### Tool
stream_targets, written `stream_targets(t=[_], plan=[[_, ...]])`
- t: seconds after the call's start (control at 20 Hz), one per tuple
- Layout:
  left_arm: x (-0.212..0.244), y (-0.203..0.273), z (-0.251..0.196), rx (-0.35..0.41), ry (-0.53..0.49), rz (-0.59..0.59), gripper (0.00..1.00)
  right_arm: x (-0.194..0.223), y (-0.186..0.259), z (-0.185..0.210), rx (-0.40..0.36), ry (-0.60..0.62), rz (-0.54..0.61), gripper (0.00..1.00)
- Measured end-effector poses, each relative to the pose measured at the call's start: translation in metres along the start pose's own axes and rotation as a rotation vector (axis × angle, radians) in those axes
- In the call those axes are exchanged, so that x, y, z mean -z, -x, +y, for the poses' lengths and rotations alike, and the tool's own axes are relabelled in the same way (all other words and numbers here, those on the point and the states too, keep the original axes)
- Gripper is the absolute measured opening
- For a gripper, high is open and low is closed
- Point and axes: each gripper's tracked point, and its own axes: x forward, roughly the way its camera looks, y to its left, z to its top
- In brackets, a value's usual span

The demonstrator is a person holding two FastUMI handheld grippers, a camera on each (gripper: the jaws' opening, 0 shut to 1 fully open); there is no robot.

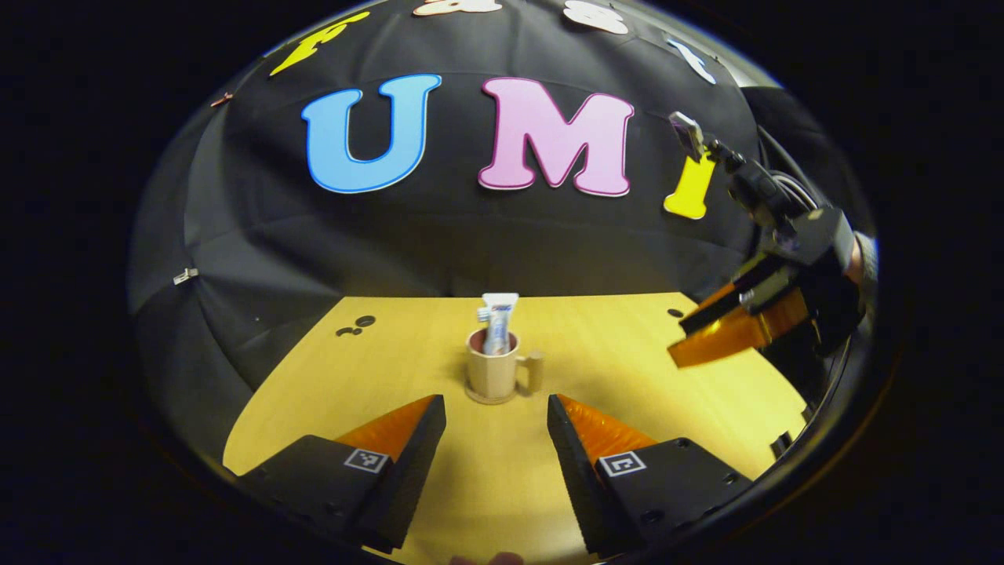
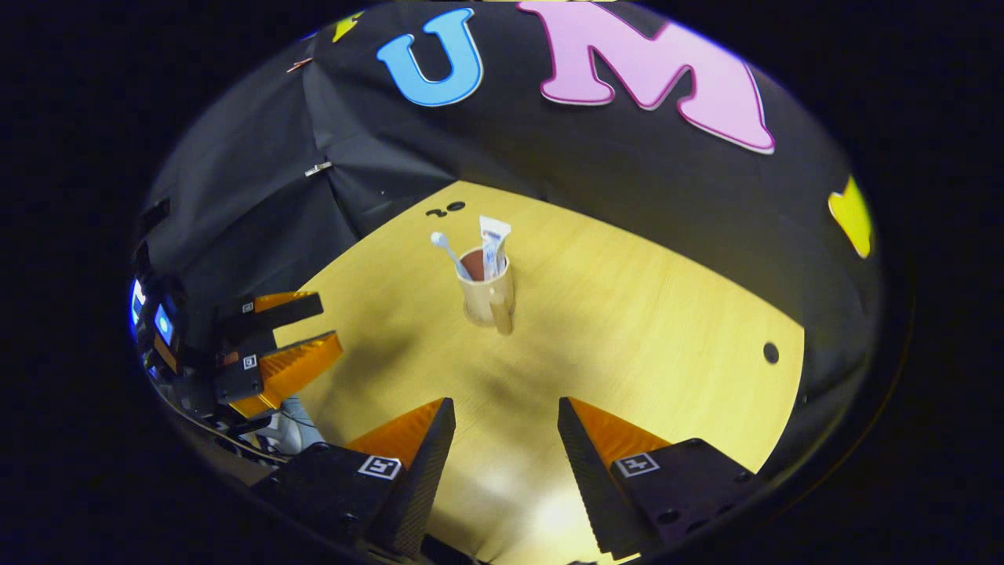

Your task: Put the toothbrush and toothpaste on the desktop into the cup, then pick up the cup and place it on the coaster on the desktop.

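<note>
— Jaws first: are they holding anything?
— No. On the left gripper the jaws are wide apart with nothing between them. On the right gripper they are wide apart too, with nothing in them.
— Where is the cup?
— It stands upright in the middle of the worktop, on a round coaster, apart from both grippers.
— And inside it?
— The toothbrush leans out on the left. The toothpaste stands just beside it.

Toothbrush handle & toothpaste bottom hidden in cup.
</note>
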Motion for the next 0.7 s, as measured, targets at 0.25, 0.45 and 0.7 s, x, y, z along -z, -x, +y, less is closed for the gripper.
stream_targets(t=[0.25,0.45,0.7], plan=[[-0.025,0.011,-0.040,0.026,0.057,-0.014,0.82,0.045,0.019,-0.002,0.039,-0.067,0.025,0.87],[-0.034,0.020,-0.062,0.044,0.003,-0.027,0.82,0.056,0.032,0.001,0.067,-0.088,-0.068,0.88],[-0.030,0.025,-0.079,0.040,-0.040,-0.039,0.83,0.026,0.062,0.016,0.064,-0.069,-0.311,0.88]])
